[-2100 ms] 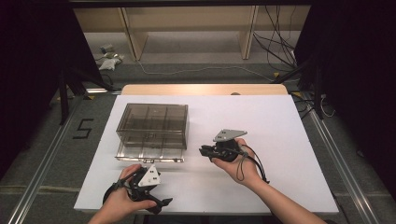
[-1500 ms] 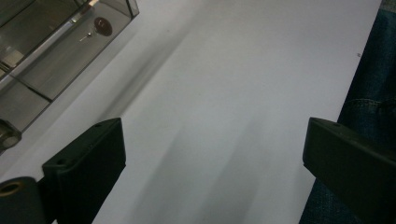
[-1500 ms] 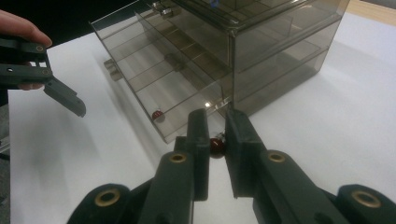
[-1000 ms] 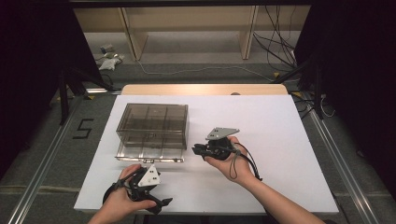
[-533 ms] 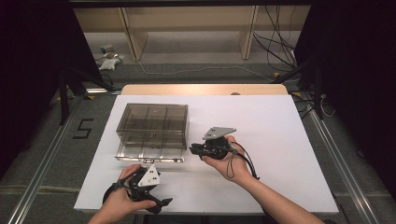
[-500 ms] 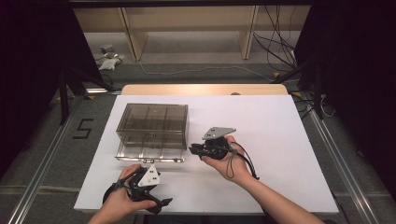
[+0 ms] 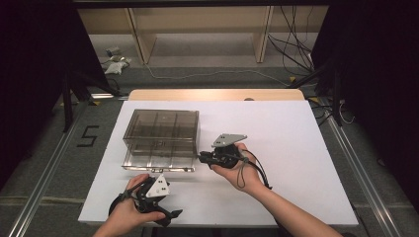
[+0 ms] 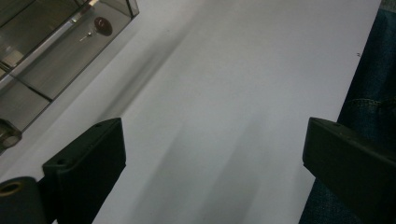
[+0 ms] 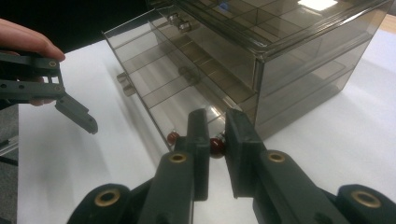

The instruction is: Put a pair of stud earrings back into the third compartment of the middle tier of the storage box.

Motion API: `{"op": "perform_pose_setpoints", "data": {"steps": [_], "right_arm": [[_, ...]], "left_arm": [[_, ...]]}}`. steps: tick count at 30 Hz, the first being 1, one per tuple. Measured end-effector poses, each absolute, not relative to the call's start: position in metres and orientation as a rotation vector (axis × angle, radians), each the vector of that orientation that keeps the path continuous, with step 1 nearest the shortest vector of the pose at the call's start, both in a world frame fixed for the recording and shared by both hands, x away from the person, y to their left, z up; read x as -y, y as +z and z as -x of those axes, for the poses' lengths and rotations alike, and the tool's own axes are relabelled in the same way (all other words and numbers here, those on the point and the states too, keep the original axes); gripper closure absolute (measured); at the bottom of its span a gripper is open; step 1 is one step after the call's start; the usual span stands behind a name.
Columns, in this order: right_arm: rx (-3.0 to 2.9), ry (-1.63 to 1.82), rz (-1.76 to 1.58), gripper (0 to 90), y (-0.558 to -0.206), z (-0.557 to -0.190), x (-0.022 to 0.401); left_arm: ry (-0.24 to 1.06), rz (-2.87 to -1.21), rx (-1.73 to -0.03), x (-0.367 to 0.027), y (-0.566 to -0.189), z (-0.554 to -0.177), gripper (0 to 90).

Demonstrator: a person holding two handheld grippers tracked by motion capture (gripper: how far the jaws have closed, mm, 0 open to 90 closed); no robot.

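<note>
Drawer box [image 7: 160, 133], smoky clear plastic, sat left of centre on white table [image 7: 296, 148]. Right gripper [image 9: 215, 140] was clamped on the lowest drawer's red knob [image 9: 216, 145]. Left gripper [image 7: 170, 216] rested near the front edge, jaws wide apart, holding nothing.

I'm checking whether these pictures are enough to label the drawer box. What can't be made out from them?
- Drawer contents: the smoky walls of the drawer box blur them in the high view.
- Grip of the right gripper: in the right gripper view its jaws nearly meet around a red knob; pad contact is hidden by the jaws themselves.
- Left gripper, left gripper view: jaws wide apart over the table; box cut off by the left edge.
</note>
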State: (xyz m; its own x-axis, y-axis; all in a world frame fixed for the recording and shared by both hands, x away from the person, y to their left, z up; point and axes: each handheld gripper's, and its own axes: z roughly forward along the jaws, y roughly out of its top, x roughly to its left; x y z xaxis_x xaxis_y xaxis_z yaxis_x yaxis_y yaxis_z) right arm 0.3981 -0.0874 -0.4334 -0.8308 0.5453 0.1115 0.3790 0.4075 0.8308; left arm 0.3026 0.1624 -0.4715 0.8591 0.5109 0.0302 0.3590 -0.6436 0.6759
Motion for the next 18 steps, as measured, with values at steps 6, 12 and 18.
{"op": "perform_pose_setpoints", "data": {"steps": [6,12,18], "right_arm": [[-2.479,1.4,-0.823,81.1,-0.4322,-0.3992,0.086],[-2.482,1.399,-0.817,81.1,-0.4321,-0.3992,0.0843],[-2.48,1.402,-0.817,81.1,-0.4315,-0.3998,0.083]], "left_arm": [[0.283,-2.332,-0.63,-0.1623,-0.4716,-0.3023,5.9],[0.284,-2.331,-0.629,-0.1624,-0.4714,-0.3022,5.9],[0.287,-2.336,-0.625,-0.1627,-0.4713,-0.3024,5.9]]}}
